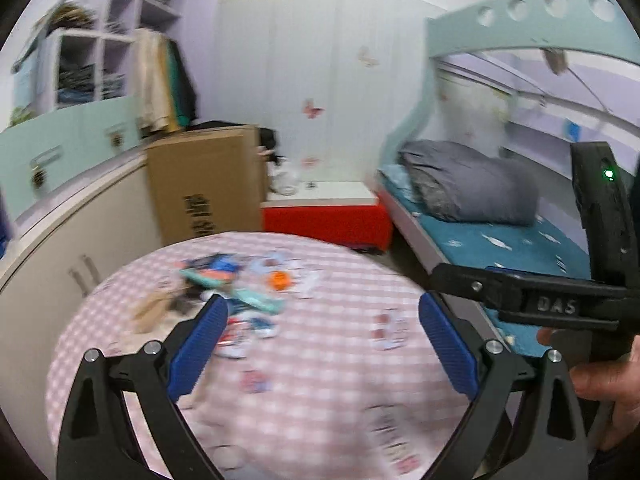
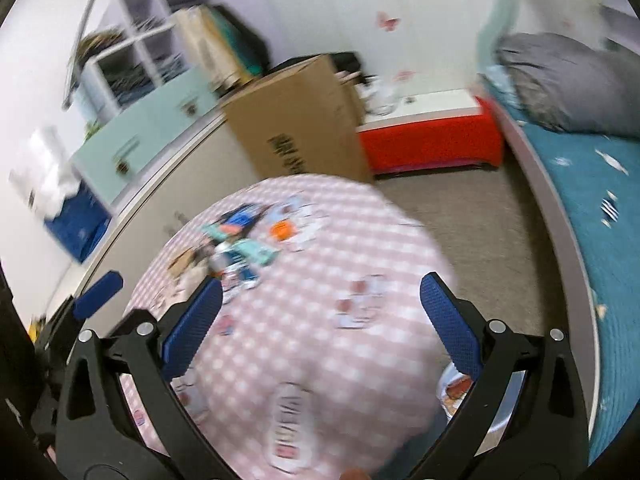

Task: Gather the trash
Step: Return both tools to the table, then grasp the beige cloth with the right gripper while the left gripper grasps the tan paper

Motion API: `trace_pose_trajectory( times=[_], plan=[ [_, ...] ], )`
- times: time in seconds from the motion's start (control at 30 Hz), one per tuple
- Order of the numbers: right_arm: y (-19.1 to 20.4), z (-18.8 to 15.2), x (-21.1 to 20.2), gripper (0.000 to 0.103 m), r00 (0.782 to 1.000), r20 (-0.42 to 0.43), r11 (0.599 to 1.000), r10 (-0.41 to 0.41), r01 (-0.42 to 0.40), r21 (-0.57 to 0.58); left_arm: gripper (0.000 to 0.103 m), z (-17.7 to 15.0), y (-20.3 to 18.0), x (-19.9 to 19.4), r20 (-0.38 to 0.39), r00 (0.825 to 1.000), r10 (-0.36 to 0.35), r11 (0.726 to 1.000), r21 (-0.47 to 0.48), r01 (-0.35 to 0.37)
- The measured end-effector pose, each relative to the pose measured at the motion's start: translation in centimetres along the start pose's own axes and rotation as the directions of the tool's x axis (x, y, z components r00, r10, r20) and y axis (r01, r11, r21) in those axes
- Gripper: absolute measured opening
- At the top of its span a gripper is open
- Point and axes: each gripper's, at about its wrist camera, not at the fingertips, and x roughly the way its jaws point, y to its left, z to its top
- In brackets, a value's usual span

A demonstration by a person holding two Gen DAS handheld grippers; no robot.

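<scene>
I hold both jaws wide open and empty, because the trash pile (image 1: 236, 284) sits at eleven o'clock on the table (image 1: 340, 380).

One round surface (image 1: 320, 392) under a pink checked cloth carries one blurred heap of wrappers (image 1: 228, 284), too smeared to count, and one small orange object (image 1: 280, 281). One brown cardboard box (image 1: 204, 184), one red-sided bench (image 1: 328, 220), one grey pillow (image 1: 472, 184).

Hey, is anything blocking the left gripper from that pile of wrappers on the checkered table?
Nothing visible does. The left gripper is open above bare pink tablecloth, and the wrapper pile lies just beyond its left finger.
</scene>
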Motion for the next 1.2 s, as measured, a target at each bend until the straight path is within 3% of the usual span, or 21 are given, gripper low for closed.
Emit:
trace_pose_trajectory(
  times=[0.27, 0.47, 0.53, 0.73, 0.97, 1.03, 1.07, 1.1, 1.13, 1.2],
  plan=[
    [9.0, -1.3, 7.1, 0.097, 0.989, -0.115, 0.984, 0.092, -0.108, -0.14, 0.094, -1.4, 11.4, -0.3, -0.032, 0.983, 0.179, 0.975, -0.13, -0.181],
    [11.9, -2.8, 11.5, 0.096, 0.974, -0.195, 0.967, 0.112, -0.152, -0.202, 0.094, -2.5, 16.2, 0.8, -0.064, 0.968, 0.241, 0.956, -0.154, -0.249],
    [12.6, -3.1, 12.6, 0.093, 0.97, -0.214, 0.962, 0.113, -0.161, -0.222, 0.094, -2.7, 17.0, 1.6, -0.08, 0.967, 0.243, 0.956, -0.15, -0.253],
    [13.9, -3.8, 15.8, 0.068, 0.953, -0.278, 0.947, 0.121, -0.195, -0.254, 0.094, -2.6, 18.8, 5.3, -0.124, 0.966, 0.226, 0.966, -0.101, -0.239],
    [14.6, -4.0, 18.1, 0.057, 0.942, -0.305, 0.941, 0.142, -0.223, -0.252, 0.092, -2.2, 20.4, 12.3, -0.212, 0.961, 0.176, 0.981, -0.044, -0.189],
    [14.7, -3.9, 18.8, 0.049, 0.939, -0.311, 0.942, 0.147, -0.229, -0.246, 0.064, -2.3, 20.8, 14.1, -0.252, 0.961, 0.117, 0.99, -0.052, -0.134],
    [14.8, -4.0, 19.2, 0.042, 0.935, -0.318, 0.94, 0.156, -0.24, -0.242, 0.056, -2.4, 20.7, 14.6, -0.269, 0.959, 0.094, 0.992, -0.058, -0.114],
    [15.0, -4.0, 19.5, 0.041, 0.931, -0.324, 0.939, 0.167, -0.25, -0.236, 0.039, -2.7, 20.8, 15.3, -0.289, 0.956, 0.05, 0.994, -0.083, -0.077],
    [15.1, -4.0, 19.8, 0.04, 0.93, -0.323, 0.938, 0.173, -0.255, -0.234, 0.033, -2.9, 21.0, 15.7, -0.301, 0.954, 0.012, 0.992, -0.115, -0.049],
    [14.8, -4.0, 19.8, 0.031, 0.934, -0.306, 0.942, 0.185, -0.257, -0.216, 0.029, -3.2, 21.1, 15.4, -0.286, 0.958, 0.012, 0.989, -0.139, -0.053]
  ],
)
